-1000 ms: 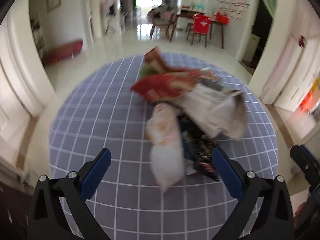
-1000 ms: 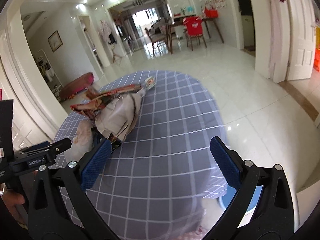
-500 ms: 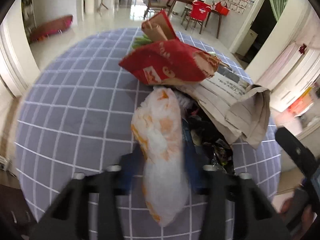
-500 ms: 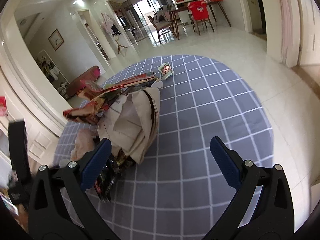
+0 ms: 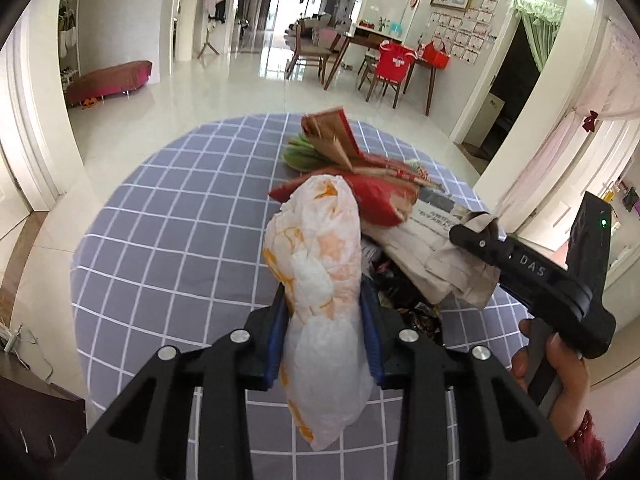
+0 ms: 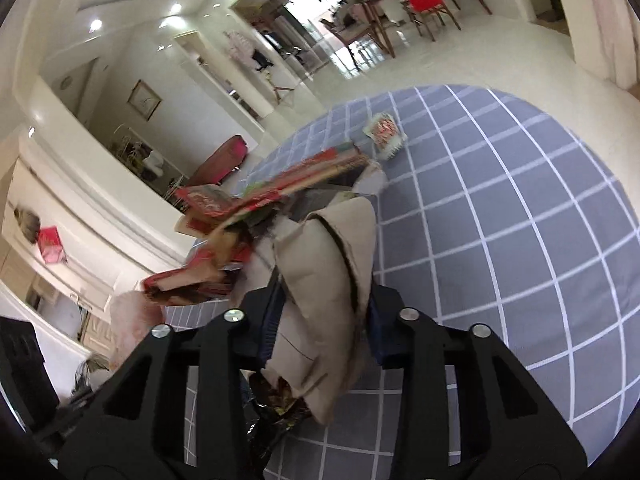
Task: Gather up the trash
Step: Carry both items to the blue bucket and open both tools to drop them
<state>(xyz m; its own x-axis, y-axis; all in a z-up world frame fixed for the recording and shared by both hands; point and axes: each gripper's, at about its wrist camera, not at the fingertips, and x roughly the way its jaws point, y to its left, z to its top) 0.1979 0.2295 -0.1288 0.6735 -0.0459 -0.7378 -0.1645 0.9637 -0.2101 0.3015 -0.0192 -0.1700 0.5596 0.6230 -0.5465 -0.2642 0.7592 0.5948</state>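
Observation:
A round table under a grey-blue checked cloth carries a heap of trash. My left gripper is still closing, and its blue pads press both sides of a white and orange plastic bag. Behind the bag lie a red wrapper, a green packet and dark foil wrappers. My right gripper is closing too, its pads squeezing a crumpled beige newspaper. In the left wrist view this gripper comes in from the right, clamped on the same paper.
A small red and white snack packet lies alone on the far part of the cloth. Flat red boxes stick out of the heap's left side. A person's hand holds the right gripper's handle. Pale tiled floor surrounds the table.
Both grippers stood wide open a second ago. The left one shut on the white and orange bag and raised it. The right one swung left to the heap and shut on the newspaper.

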